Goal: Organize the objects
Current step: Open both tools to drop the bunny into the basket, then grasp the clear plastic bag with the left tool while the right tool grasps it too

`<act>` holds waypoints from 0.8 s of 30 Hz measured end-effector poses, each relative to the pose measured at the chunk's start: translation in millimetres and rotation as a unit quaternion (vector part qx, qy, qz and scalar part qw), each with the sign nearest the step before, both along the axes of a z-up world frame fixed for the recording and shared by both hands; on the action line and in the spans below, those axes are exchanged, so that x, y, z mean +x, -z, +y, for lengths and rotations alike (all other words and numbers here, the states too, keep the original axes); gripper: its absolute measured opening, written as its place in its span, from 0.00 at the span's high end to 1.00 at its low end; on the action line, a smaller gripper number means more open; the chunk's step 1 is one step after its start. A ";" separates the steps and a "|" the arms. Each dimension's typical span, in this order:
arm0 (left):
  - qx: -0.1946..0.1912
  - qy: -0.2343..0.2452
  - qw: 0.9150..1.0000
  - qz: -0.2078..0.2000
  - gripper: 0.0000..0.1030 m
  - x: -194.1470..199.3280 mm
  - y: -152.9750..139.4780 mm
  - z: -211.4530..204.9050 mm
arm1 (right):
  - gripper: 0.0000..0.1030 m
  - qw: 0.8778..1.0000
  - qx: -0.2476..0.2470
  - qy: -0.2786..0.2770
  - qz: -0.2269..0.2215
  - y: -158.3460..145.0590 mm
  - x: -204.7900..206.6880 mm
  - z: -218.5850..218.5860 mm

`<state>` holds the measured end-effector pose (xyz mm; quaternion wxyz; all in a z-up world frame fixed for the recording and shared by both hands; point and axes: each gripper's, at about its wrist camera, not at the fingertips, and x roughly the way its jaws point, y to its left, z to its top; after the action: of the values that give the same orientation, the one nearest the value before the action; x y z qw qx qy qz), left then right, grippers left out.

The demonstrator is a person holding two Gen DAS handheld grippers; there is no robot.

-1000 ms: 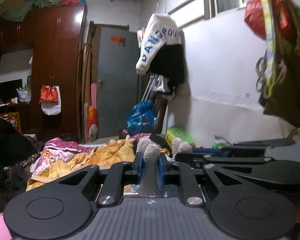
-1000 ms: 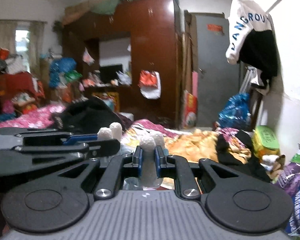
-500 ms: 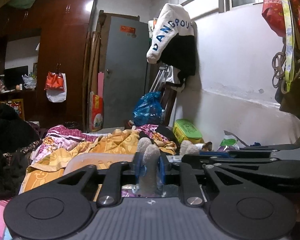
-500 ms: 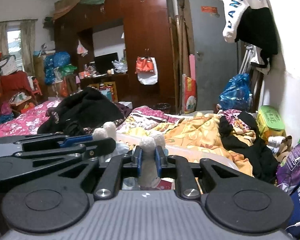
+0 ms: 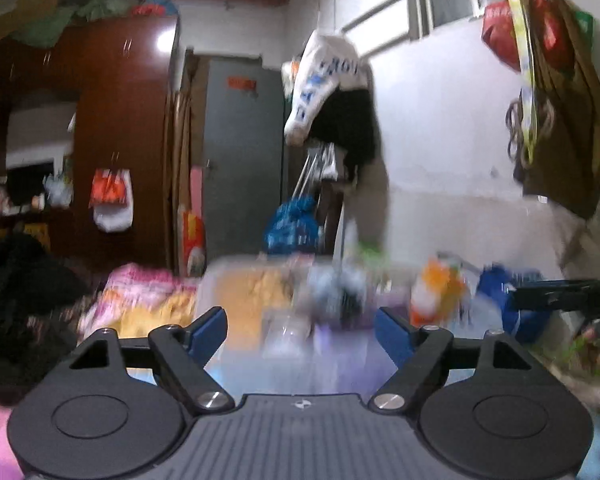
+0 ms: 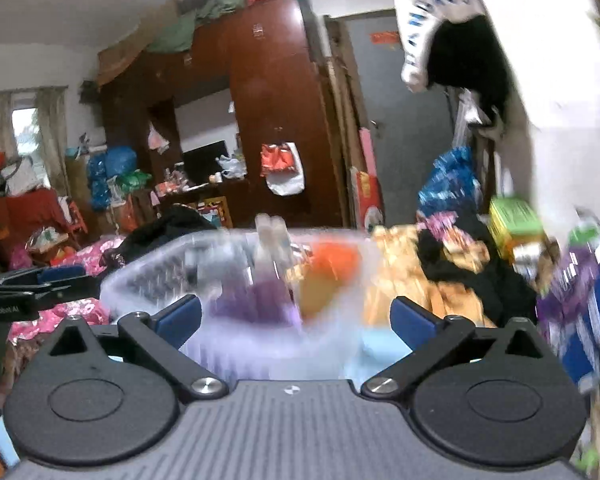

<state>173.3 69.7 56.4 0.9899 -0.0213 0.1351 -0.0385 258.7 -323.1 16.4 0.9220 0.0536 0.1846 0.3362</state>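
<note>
A clear plastic bin sits just ahead of both grippers, blurred by motion. It holds several items, among them a purple object and an orange one. It also shows in the left wrist view, with an orange and white item at its right. My left gripper is open and empty, its blue pads wide apart. My right gripper is open and empty in front of the bin. The right gripper's body shows at the right edge of the left wrist view.
A bed with orange and pink bedding lies behind the bin. A black pile of clothes lies at left. A brown wardrobe and a grey door stand behind. Bags and boxes crowd the wall at right.
Both grippers have opened and let go of the bin's rim. Both have drawn back, so the whole bin shows in front of them. The views are blurred by motion.
</note>
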 end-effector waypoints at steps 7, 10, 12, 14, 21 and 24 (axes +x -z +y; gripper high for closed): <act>-0.015 0.017 0.997 0.075 0.19 -26.6 57.8 20.3 | 0.00 0.999 -0.011 -0.025 0.043 71.4 -51.3 1.0; -0.019 0.021 0.994 0.107 0.19 -18.1 70.9 32.8 | 0.00 0.998 -0.044 -0.034 0.032 75.4 -57.6 19.2; -0.038 0.035 0.990 0.132 0.19 -12.8 78.7 40.8 | 0.05 0.998 -0.051 -0.036 0.030 74.2 -55.9 27.4; -0.059 0.052 0.987 0.139 0.19 -8.8 80.4 46.4 | 0.09 0.996 -0.065 -0.043 0.035 76.4 -53.8 33.0; -0.037 0.087 0.979 0.179 0.19 2.5 89.7 39.1 | 0.18 0.995 -0.092 -0.033 0.014 85.0 -58.5 47.0; -0.018 0.097 0.978 0.182 0.19 4.3 90.4 33.6 | 0.29 0.994 -0.109 -0.028 -0.003 88.9 -65.6 52.4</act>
<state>177.5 103.3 -34.0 0.9396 -0.0326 0.3140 -0.1323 193.1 -270.7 -72.4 0.9129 -0.0535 0.2187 0.3404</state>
